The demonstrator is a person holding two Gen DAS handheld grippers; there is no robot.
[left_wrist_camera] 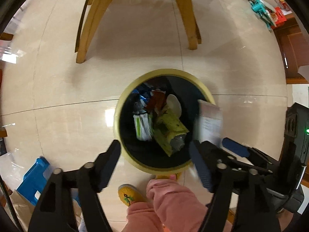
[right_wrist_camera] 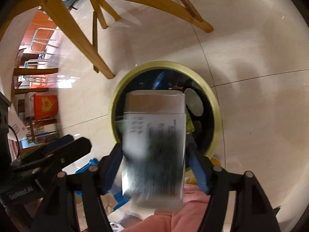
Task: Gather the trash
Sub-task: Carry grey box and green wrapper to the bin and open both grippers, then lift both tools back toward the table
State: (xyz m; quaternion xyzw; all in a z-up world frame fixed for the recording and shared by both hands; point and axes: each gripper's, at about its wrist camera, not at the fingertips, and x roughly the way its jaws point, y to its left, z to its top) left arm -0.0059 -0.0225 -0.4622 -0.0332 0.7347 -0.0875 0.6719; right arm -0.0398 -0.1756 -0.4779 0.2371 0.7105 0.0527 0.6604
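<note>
Left tool (left_wrist_camera: 154, 160), seen from its own camera, points almost straight down with its two dark fingers spread wide and nothing between them. Directly beneath sits a round yellow-rimmed trash bin (left_wrist_camera: 123, 104) lined with a black bag and already holding wrappers, a green packet (left_wrist_camera: 170, 129) and a white disc-shaped piece. A blurred white box (left_wrist_camera: 209, 119) with printed text hangs over the bin's right rim, just ahead of the right tool (left_wrist_camera: 212, 145), which enters from the right. The risk here: the box overlaps the rim, so it could strike the edge and tumble onto the tiled floor (left_wrist_camera: 67, 89) rather than inside. A person's pink trouser legs (left_wrist_camera: 173, 199) and a yellow slipper (left_wrist_camera: 130, 193) stand just beside the bin, where a stray box might land. Wooden chair legs (left_wrist_camera: 90, 25) rise beyond the bin; a blue plastic item (left_wrist_camera: 33, 179) lies at lower left.

From the right wrist camera, the right tool (right_wrist_camera: 154, 166) stands wide, blue-padded fingers (right_wrist_camera: 114, 166) flanking the white box (right_wrist_camera: 154, 141); whether the pads touch it I cannot tell, and the box is smeared as if loose. It covers the bin's (right_wrist_camera: 216, 104) left half and near rim. The left tool (right_wrist_camera: 63, 150) crowds in at left, close enough to knock the box. Chair legs (right_wrist_camera: 81, 38) and a red container (right_wrist_camera: 45, 106) sit well apart.
</note>
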